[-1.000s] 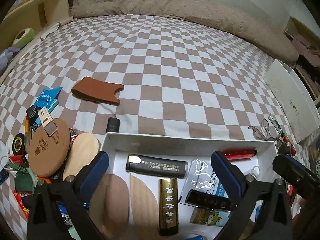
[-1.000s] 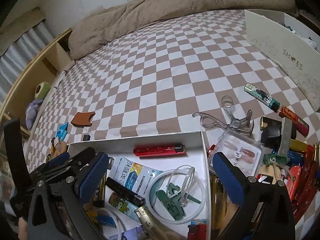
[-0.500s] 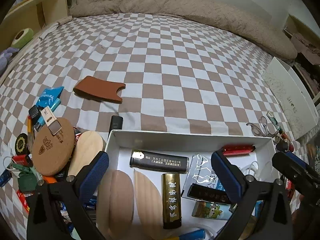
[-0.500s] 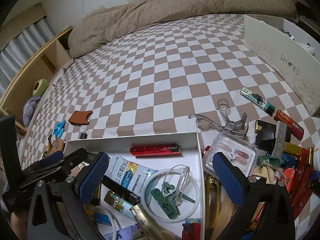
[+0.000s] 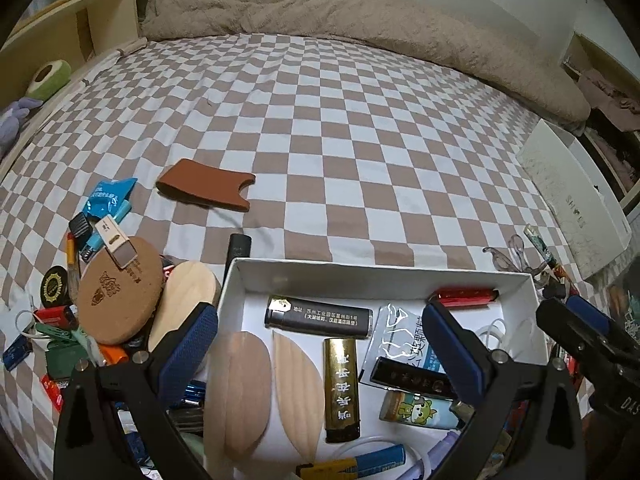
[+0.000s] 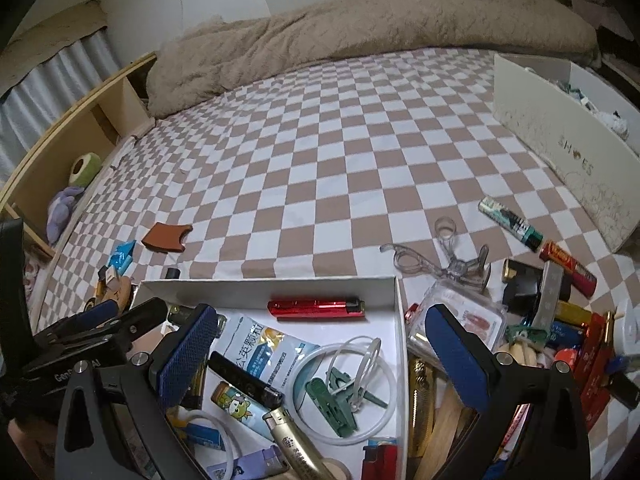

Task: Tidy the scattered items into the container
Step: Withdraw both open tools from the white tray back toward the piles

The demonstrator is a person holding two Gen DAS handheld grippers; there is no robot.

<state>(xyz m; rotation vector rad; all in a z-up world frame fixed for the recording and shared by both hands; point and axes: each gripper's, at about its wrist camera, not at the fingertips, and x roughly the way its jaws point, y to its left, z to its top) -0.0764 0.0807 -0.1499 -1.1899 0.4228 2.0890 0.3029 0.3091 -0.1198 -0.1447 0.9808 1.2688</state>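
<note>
Over the white box (image 5: 380, 276) on the checkered bed (image 5: 320, 120), we see the left hand-held gripper (image 5: 320, 344) spread wide and holding nothing, its blue pads apart above the box's contents. The right hand-held gripper (image 6: 316, 344) also gapes wide and empty over the box's right wall. Inside the box we count two wooden ovals (image 5: 236, 384), one black lighter (image 5: 320, 316), one gold lighter (image 5: 340, 384), one red lighter (image 6: 316, 306), one white-and-blue sachet (image 6: 260, 348) and one green clip (image 6: 332, 400). Beyond the box's left wall lie one cork coaster (image 5: 120, 292) and one brown leather sleeve (image 5: 206, 190). Past the right wall, one eyelash curler (image 6: 444, 264) rests on the bed.
</note>
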